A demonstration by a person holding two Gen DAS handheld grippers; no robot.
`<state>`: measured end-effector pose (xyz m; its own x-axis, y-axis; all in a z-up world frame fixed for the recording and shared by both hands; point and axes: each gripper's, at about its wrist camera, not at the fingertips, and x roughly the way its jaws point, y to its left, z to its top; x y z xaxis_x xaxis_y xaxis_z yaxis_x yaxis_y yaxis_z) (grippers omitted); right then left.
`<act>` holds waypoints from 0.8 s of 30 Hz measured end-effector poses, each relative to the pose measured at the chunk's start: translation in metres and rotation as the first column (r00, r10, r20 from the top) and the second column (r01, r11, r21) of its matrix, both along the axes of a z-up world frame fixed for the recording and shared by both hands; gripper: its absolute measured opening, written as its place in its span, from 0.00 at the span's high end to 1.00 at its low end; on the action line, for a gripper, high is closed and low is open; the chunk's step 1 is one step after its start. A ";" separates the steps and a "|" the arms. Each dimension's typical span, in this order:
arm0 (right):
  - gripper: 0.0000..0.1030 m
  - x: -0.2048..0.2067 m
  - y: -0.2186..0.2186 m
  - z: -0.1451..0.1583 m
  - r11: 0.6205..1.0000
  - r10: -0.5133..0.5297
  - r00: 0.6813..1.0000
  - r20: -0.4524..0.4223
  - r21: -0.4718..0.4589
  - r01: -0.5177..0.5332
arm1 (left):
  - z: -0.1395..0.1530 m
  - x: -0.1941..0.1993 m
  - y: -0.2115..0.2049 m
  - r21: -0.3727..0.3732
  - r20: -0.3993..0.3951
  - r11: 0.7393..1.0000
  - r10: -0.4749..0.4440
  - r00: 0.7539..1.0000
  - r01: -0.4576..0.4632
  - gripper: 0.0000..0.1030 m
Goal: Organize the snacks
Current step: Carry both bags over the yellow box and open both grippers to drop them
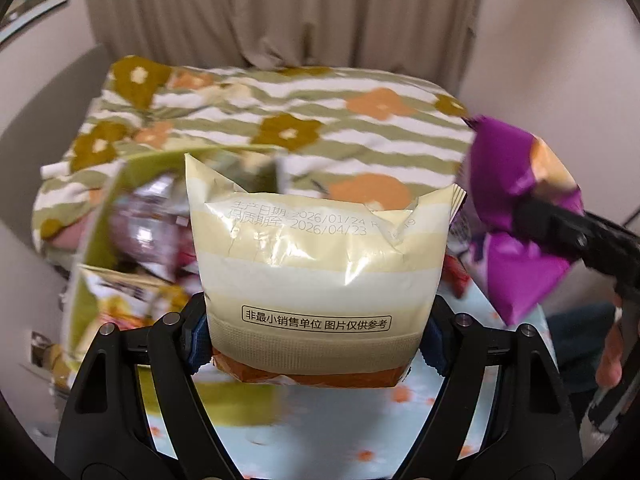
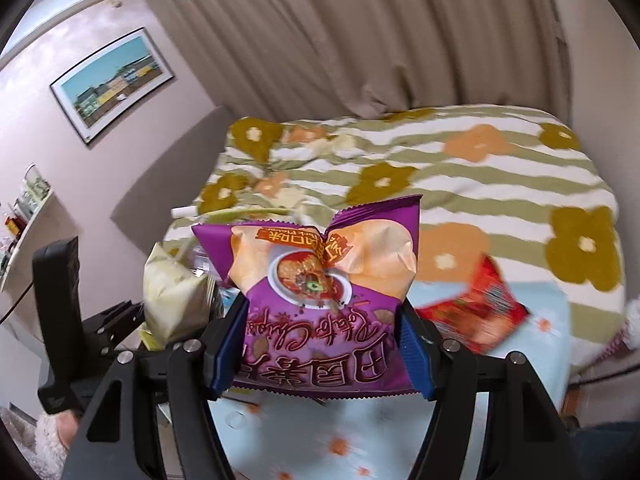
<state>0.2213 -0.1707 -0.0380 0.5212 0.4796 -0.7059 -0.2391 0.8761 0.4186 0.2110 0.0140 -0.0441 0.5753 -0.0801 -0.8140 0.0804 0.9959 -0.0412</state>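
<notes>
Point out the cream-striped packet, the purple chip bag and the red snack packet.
cream-striped packet [image 1: 316, 264]: left wrist view, middle of its printed back.
purple chip bag [image 2: 320, 320]: right wrist view, front panel between the pads.
red snack packet [image 2: 476, 312]: right wrist view, centre of its blurred face.

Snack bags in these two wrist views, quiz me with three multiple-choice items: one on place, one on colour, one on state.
1. Where is the red bag?
A. in the left tool
B. lying on the bed, right of the purple bag
C. on the wall shelf

2. What colour is the bag in the right tool?
A. purple
B. green
C. black

3. What is the left tool doing?
A. open, holding nothing
B. shut on the cream bag
C. shut on a bottle

Answers:
1 B: it lies on the bedding beside the purple bag.
2 A: purple wrapper sits between its pads.
3 B: both pads press the sides of the cream bag.
</notes>
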 end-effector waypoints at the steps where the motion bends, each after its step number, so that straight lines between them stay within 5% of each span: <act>1: 0.38 0.004 0.011 0.001 1.000 0.003 1.000 0.001 -0.003 -0.003 | 0.002 0.004 0.015 0.008 0.004 1.000 0.013 1.000 -0.013 0.23; 11: 0.40 0.035 0.091 -0.010 0.999 -0.038 0.999 -0.026 -0.016 0.037 | -0.017 0.051 0.108 -0.006 -0.063 1.000 0.026 0.998 -0.027 0.20; 15: 0.40 0.040 0.100 -0.017 0.996 -0.084 0.996 -0.041 -0.032 0.083 | -0.030 0.059 0.124 -0.035 -0.089 0.999 0.003 0.996 -0.006 0.00; 24: 0.40 0.043 0.123 -0.017 0.994 -0.105 0.994 -0.044 -0.047 0.102 | -0.027 0.044 0.160 -0.058 -0.069 0.998 -0.008 0.998 0.004 0.00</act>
<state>0.2641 -0.0476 -0.0550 0.5324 0.3923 -0.7501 -0.1272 0.9132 0.3873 0.2548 0.1736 -0.0712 0.5176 -0.1309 -0.8456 0.0810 0.9913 -0.1038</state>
